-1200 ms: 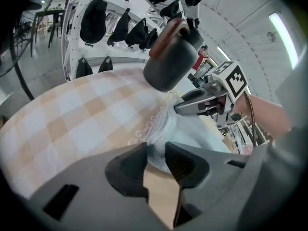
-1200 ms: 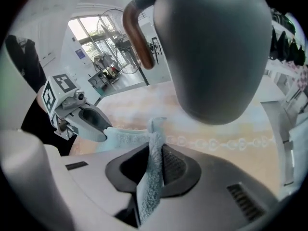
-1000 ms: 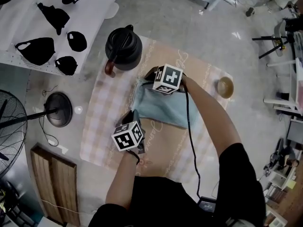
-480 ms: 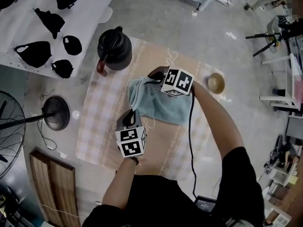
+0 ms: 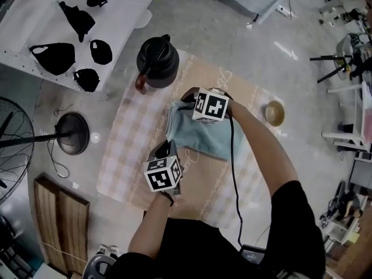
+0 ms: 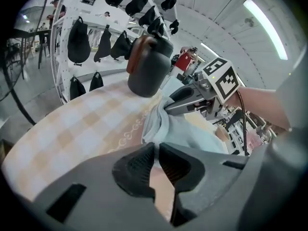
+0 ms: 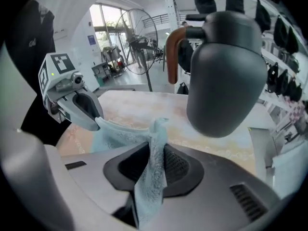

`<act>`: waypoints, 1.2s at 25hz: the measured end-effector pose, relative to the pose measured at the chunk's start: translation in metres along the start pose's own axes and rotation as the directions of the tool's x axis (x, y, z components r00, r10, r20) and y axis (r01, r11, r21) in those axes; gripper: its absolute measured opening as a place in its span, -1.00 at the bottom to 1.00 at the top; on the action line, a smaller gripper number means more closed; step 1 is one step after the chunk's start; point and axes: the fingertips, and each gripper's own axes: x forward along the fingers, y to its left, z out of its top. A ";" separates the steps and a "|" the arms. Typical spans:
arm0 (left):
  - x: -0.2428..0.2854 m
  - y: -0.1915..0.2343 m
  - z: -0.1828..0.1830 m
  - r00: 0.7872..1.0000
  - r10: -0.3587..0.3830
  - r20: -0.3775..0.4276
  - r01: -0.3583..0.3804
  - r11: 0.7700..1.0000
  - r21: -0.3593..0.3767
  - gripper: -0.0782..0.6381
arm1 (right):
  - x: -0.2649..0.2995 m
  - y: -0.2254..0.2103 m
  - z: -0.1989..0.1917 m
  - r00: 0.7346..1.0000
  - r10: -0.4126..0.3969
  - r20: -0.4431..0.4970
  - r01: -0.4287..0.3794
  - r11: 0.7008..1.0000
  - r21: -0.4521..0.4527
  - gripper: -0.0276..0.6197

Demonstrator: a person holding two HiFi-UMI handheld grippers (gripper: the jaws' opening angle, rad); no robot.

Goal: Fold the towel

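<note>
A light blue towel [image 5: 203,133] lies bunched on the checked mat [image 5: 125,156]. My left gripper [image 5: 165,151] is at the towel's near left corner and is shut on it. In the right gripper view that corner runs out of the left gripper [image 7: 95,118]. My right gripper [image 5: 186,97] is at the far left corner. A strip of the towel [image 7: 153,177] stands up between the right gripper's [image 7: 155,150] pads. Those jaws have just been opening a little, and the cloth still fills the gap. In the left gripper view the towel [image 6: 185,136] hangs from the right gripper [image 6: 168,108], just beyond my left gripper [image 6: 156,147].
A black jug [image 5: 157,63] with a brown handle stands on the mat's far left, close to the right gripper. A small bowl [image 5: 275,112] sits at the mat's right edge. A fan base [image 5: 72,133], a white table with black masks [image 5: 35,28] and wooden boards [image 5: 61,220] are on the left.
The right gripper has rolled a little at the towel's far corner, and the left gripper has lifted slightly. The towel stays bunched between them.
</note>
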 end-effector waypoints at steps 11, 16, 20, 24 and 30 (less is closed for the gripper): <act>0.013 0.020 -0.011 0.999 -0.025 -0.043 0.024 0.999 -0.032 -0.68 | 0.052 0.002 -0.006 0.967 0.066 -0.244 -0.099 0.987 -0.125 -0.45; 0.016 0.023 -0.016 0.998 -0.028 -0.055 0.026 0.999 -0.034 -0.68 | 0.052 -0.001 -0.005 0.964 0.115 -0.241 -0.141 0.985 -0.094 -0.47; 0.016 0.024 -0.015 0.998 -0.034 -0.049 0.032 0.999 -0.036 -0.68 | 0.051 -0.004 -0.004 0.967 0.093 -0.236 -0.120 0.988 -0.099 -0.44; 0.019 0.030 -0.016 0.999 -0.033 -0.043 0.029 0.996 -0.081 -0.61 | 0.054 -0.003 -0.003 0.974 0.095 -0.204 -0.113 0.991 -0.078 -0.48; 0.016 0.024 -0.015 0.994 -0.106 -0.017 0.098 0.964 -0.248 -0.18 | 0.048 0.003 -0.007 0.987 0.083 -0.135 -0.093 0.993 -0.066 -0.73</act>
